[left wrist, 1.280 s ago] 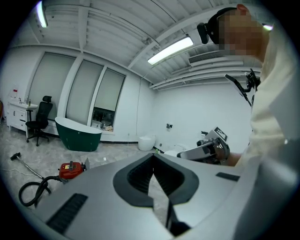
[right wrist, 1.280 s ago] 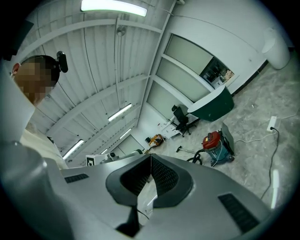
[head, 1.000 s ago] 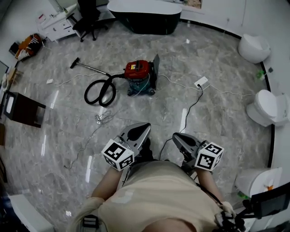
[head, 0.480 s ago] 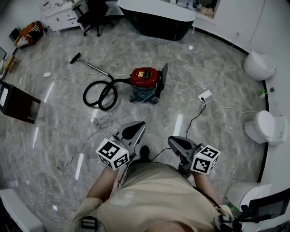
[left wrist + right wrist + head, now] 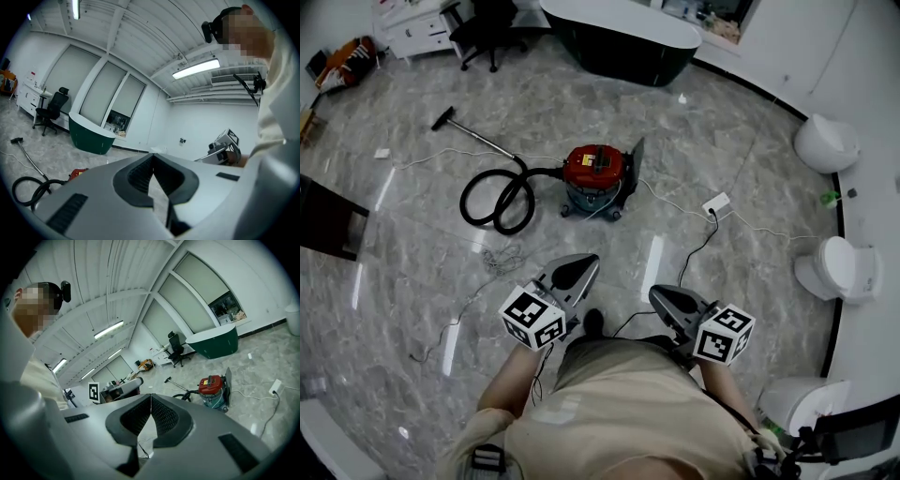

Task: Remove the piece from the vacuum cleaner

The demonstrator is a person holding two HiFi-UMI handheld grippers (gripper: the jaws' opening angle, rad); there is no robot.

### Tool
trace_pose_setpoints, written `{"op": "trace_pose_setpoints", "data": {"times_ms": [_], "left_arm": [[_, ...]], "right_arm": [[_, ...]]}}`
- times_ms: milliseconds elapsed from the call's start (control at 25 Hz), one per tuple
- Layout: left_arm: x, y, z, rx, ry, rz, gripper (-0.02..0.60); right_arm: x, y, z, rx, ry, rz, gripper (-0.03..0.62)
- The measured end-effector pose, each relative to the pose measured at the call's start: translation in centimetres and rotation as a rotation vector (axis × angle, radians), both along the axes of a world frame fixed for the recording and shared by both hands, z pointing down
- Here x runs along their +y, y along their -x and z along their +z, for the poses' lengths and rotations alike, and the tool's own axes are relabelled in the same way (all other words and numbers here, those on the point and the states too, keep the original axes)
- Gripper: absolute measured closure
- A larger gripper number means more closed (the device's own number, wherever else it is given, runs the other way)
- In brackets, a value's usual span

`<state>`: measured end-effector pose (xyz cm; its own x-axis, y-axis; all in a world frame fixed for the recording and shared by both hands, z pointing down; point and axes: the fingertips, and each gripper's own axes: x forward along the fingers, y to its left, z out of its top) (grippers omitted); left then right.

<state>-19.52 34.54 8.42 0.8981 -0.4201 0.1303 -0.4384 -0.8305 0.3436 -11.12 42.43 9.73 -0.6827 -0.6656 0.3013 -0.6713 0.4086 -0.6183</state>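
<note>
The black hose (image 5: 495, 199) lies coiled on the marble floor (image 5: 741, 141) at the left. We hold our left hand-held gripper (image 5: 578, 265) low, jaws together and empty. The red vacuum cleaner (image 5: 593, 169) stands well ahead of us. Our right hand-held gripper (image 5: 664, 296) is likewise closed on nothing.

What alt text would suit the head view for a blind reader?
A red vacuum cleaner with a looped black hose stands on a grey marble floor, ahead of a person holding a shut, empty left claw and right claw.
</note>
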Motion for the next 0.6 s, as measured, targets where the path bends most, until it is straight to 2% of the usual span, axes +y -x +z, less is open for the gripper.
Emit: {"op": "trace_pose_setpoints", "data": {"times_ms": [120, 280, 480, 600], "left_arm": [[-0.2, -1.5, 0.8, -0.038, 0.024, 0.043, 0.578], [0.1, -4.1, 0.5, -0.080, 0.002, 0.085, 0.578], [0.5, -7.4, -0.1, -0.131, -0.013, 0.063, 0.578], [1.6, -10.9, -0.6, -0.139, -0.022, 0.052, 0.578]], "right_arm": [[-0.2, -0.8, 0.0, 0.010, 0.000, 0.030, 0.592], [-0.3, -2.8, 0.0, -0.018, -0.004, 0.054, 0.592], [-0.9, -6.8, -0.2, -0.086, -0.023, 0.072, 0.592], [-1.0, -10.2, -0.7, -0.128, -0.048, 0.061, 0.592]]}}
